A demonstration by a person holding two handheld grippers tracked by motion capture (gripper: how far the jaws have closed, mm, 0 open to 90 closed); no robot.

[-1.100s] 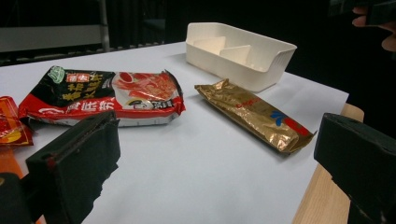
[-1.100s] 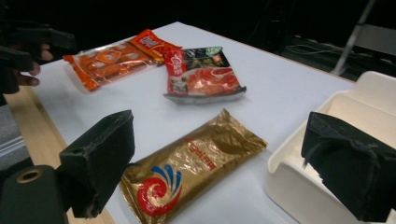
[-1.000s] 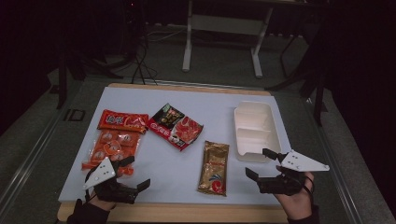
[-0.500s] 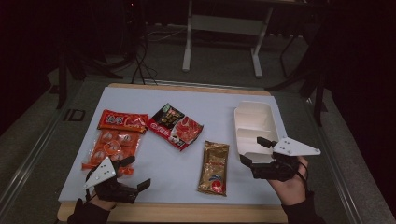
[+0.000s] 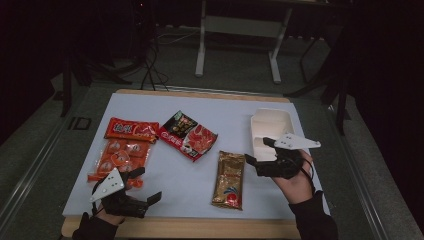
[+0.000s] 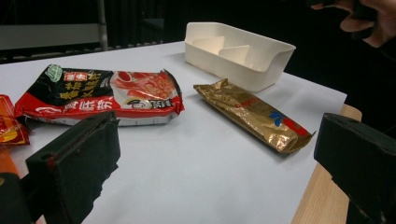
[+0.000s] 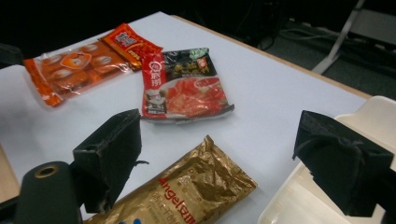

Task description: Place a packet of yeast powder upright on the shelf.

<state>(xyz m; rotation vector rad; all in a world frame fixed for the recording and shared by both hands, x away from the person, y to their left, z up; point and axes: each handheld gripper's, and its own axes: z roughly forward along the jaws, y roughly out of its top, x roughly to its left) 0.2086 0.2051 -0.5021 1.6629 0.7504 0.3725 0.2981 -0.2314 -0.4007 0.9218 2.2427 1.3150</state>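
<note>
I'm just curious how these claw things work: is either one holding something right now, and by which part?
Nothing is held. The left gripper and the right gripper both stand open with bare jaws; the gold packet lies untouched on the table, near the right one.

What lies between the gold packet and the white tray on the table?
Only bare white table surface separates the gold packet from the white tray; the high view and the left gripper view show it.

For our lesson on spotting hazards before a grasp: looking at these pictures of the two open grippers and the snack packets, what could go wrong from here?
1. The right gripper, jaws open, hovers between the crinkled gold foil packet and the white plastic divided tray; closing in could knock the tray's wall.
2. The foil packet lies flat on the pale blue table sheet, so the jaws might slide off it.
3. The packet's near end sits close to the wooden table edge; a nudge could push it off.
</note>
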